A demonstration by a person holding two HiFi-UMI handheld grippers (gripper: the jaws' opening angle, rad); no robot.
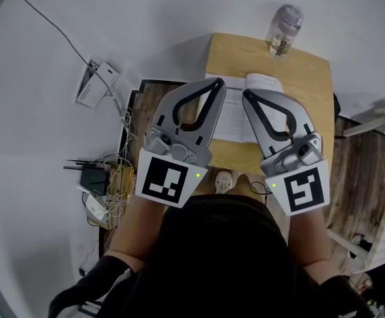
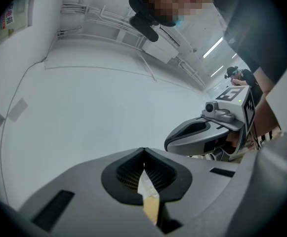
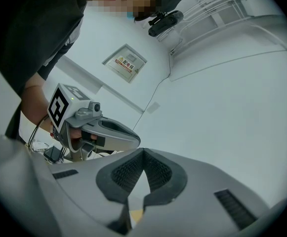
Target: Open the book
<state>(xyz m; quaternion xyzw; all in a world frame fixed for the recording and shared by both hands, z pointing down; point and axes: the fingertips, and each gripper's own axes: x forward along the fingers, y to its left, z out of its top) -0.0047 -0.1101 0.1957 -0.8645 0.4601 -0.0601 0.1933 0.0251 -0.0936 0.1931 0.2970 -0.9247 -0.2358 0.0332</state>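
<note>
A book (image 1: pixel 235 113) lies open on the small wooden table (image 1: pixel 308 85), its white pages facing up between and beyond the two grippers. In the head view my left gripper (image 1: pixel 217 83) and right gripper (image 1: pixel 246 95) are held side by side above the near part of the table, tips over the book. Both are shut with nothing held. In the left gripper view the jaws (image 2: pixel 143 152) meet at the tips, and the right gripper (image 2: pixel 207 132) shows beside them. The right gripper view shows its jaws (image 3: pixel 143 152) closed too, with the left gripper (image 3: pixel 100 130) at the left.
A clear plastic bottle (image 1: pixel 284 29) stands at the table's far edge. Left of the table, a router (image 1: pixel 94 177), tangled cables (image 1: pixel 116 177) and a white power strip (image 1: pixel 96 83) lie on the floor. A pale shelf (image 1: pixel 384 177) stands at the right.
</note>
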